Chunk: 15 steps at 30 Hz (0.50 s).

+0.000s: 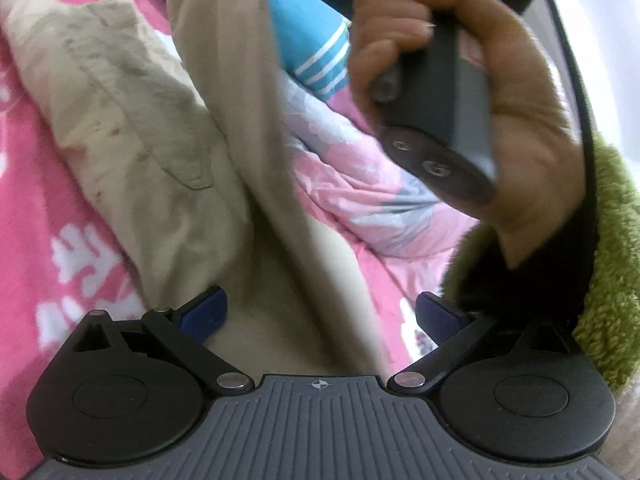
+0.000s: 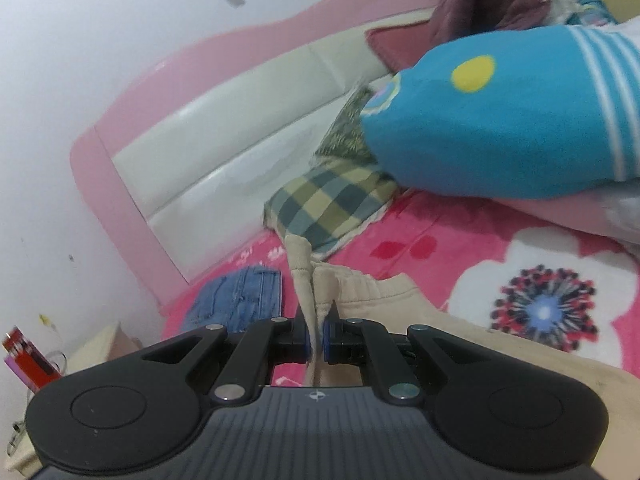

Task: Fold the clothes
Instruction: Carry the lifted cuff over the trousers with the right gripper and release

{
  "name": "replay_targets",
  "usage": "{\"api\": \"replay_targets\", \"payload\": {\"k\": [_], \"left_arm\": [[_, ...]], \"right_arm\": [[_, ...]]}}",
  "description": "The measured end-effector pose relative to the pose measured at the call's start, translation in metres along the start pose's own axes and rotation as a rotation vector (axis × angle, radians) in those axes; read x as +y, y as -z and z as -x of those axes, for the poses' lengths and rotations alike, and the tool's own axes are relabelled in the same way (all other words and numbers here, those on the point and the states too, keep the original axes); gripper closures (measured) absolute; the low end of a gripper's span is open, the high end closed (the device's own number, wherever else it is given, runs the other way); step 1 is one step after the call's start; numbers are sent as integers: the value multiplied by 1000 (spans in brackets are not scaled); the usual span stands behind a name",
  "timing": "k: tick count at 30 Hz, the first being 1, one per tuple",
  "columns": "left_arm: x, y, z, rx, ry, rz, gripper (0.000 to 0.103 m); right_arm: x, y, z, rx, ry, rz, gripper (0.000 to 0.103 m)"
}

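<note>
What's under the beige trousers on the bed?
The beige trousers lie on a pink flowered blanket, which shows all around them. The right gripper pinches one edge. Whatever is directly beneath the cloth is covered.

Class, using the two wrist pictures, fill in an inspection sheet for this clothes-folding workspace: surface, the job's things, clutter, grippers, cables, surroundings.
Surface: bed covered by a pink flowered blanket.
Job's things: beige trousers, partly lifted off the blanket; folded denim garment lying flat near the bed's edge.
Clutter: blue pillow, checked pillow, pink and grey quilt.
Grippers: left gripper open, beige cloth lying between its fingers; right gripper shut on the trousers' edge, held by the person's hand.
Cables: nothing seen.
Surroundings: pink and white headboard, white wall, bedside stand with red items.
</note>
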State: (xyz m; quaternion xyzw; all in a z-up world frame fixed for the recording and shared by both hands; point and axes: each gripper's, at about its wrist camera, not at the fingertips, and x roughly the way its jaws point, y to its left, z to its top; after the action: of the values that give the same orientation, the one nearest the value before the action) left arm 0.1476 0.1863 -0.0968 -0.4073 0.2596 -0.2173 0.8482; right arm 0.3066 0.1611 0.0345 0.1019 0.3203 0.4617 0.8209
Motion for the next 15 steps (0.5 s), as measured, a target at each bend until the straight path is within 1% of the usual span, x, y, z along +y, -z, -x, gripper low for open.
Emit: {"api": "replay_targets", "payload": {"k": [4, 6, 8, 9, 11, 12, 15], "left_arm": [[11, -1, 6, -10, 37, 61, 5], [16, -1, 8, -19, 46, 85, 9], [17, -1, 8, -22, 52, 99, 10], [18, -2, 9, -23, 55, 103, 10], [17, -2, 9, -24, 53, 104, 9], [17, -2, 8, -24, 53, 105, 8], [14, -1, 8, -26, 56, 94, 4]], "right_arm": [[10, 5, -33, 72, 36, 66, 98], [15, 10, -49, 119, 59, 102, 97], [18, 16, -63, 167, 68, 127, 96], [19, 18, -69, 202, 59, 125, 93], [18, 22, -82, 282, 21, 99, 71], [18, 23, -85, 303, -3, 82, 58], [24, 19, -76, 281, -26, 69, 57]]}}
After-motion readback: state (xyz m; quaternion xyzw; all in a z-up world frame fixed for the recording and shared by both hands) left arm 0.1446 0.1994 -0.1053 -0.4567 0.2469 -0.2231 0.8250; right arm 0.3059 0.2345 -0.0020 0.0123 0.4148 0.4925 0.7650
